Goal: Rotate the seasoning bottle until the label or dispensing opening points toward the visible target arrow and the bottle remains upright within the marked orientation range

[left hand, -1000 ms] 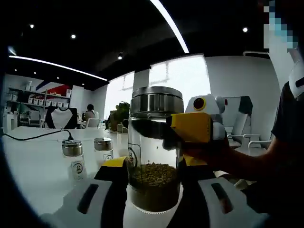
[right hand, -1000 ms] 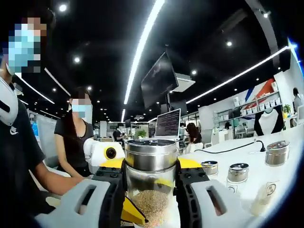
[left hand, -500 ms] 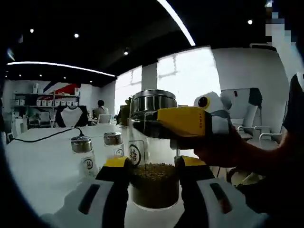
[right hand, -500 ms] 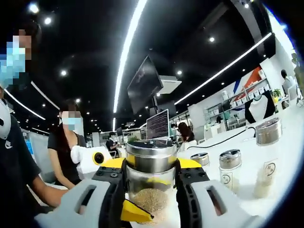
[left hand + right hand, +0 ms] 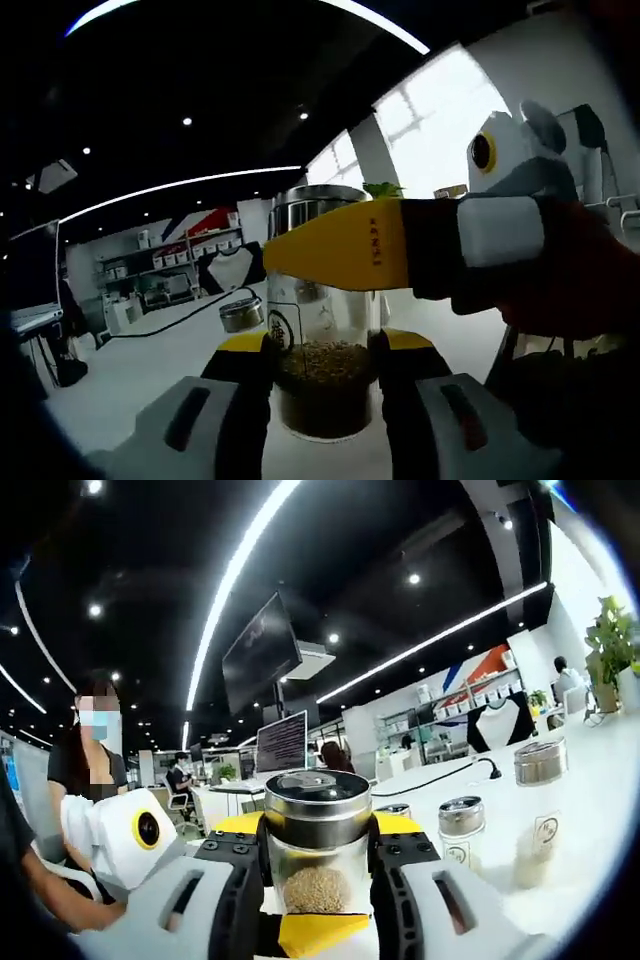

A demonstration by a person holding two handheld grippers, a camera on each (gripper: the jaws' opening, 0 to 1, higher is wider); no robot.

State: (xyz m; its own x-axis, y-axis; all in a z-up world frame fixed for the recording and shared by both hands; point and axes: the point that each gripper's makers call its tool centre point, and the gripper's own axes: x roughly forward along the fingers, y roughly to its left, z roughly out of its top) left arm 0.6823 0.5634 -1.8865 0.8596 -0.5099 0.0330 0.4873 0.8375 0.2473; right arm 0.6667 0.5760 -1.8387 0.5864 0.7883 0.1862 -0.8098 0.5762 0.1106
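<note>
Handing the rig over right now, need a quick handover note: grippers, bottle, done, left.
Left gripper: jaws shut on the bottle low, at the seasoning level.
Right gripper: jaws shut on the same bottle just under its steel lid.
Bottle: upright on the white table, label showing at the left edge in the left gripper view. Three spare bottles stand on the table to the right in the right gripper view.
Done: two-handed grip.
Left: no target arrow in view, so alignment is unconfirmed; find it, finish the turn, release upright.
</note>
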